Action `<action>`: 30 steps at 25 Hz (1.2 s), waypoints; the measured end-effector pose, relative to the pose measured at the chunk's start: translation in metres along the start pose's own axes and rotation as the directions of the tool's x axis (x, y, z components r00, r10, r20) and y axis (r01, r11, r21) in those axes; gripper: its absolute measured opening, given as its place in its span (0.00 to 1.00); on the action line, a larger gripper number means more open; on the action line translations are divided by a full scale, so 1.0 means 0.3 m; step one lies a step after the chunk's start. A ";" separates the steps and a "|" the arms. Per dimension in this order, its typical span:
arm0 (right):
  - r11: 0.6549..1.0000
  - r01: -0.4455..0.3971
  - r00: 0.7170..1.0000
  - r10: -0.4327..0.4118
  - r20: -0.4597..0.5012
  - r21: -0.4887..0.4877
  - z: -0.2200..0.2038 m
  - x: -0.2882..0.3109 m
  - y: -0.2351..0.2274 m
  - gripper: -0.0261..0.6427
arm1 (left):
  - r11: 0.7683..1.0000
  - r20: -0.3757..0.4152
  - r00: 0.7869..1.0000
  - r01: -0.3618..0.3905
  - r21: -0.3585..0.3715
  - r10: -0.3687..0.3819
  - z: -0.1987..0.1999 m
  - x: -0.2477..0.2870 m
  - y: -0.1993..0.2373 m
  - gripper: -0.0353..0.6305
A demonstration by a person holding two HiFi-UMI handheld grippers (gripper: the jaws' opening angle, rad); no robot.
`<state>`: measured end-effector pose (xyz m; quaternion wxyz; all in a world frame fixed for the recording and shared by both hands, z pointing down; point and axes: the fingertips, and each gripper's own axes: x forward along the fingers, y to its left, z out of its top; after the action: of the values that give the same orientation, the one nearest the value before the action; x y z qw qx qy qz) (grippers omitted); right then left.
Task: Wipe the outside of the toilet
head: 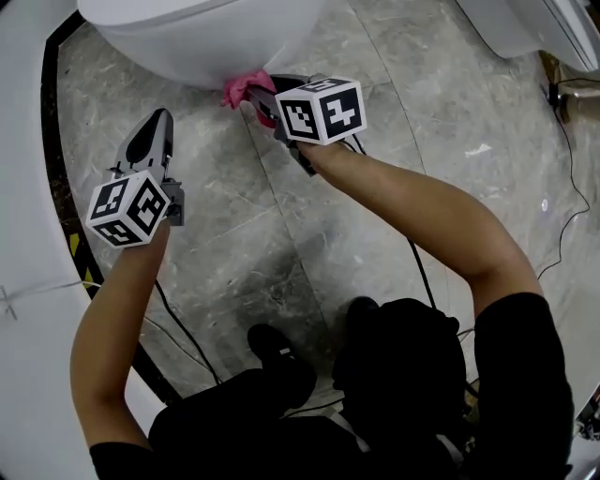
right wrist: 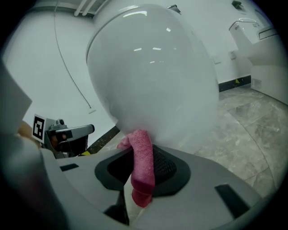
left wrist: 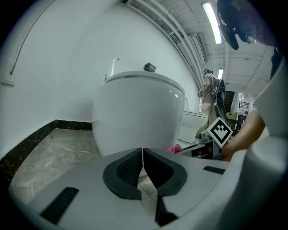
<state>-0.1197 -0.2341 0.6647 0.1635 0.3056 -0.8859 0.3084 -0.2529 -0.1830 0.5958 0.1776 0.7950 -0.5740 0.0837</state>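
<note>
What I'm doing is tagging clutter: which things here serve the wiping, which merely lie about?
In use: glossy white ceramic toilet; pink terry cloth; right gripper clamping it.
Lying about: thin black cable on the floor; second white toilet; shut, empty left gripper.

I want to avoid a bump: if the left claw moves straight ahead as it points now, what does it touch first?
Most likely the toilet: its white bowl stands right ahead of the shut, empty left claw, though the depth is hard to judge.
</note>
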 end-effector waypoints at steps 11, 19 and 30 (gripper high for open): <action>0.954 0.082 0.996 -0.088 -0.009 -0.290 0.085 -0.111 -0.299 0.22 | 0.997 -0.069 0.995 0.072 0.029 -0.070 -0.085 0.082 -0.111 0.09; 0.912 0.252 0.968 -0.235 0.093 -0.323 0.326 -0.179 -0.525 0.21 | 0.995 -0.081 0.993 0.089 0.034 -0.086 -0.124 0.120 -0.149 0.09; 0.914 0.380 0.919 -0.356 0.168 -0.143 0.316 -0.257 -0.580 0.21 | 0.998 -0.052 0.996 0.069 0.012 -0.069 -0.090 0.086 -0.100 0.09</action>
<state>0.0409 -0.3699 0.6338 0.1827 0.4725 -0.8448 0.1724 -0.2143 -0.1870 0.6238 0.1895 0.8132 -0.5408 0.1021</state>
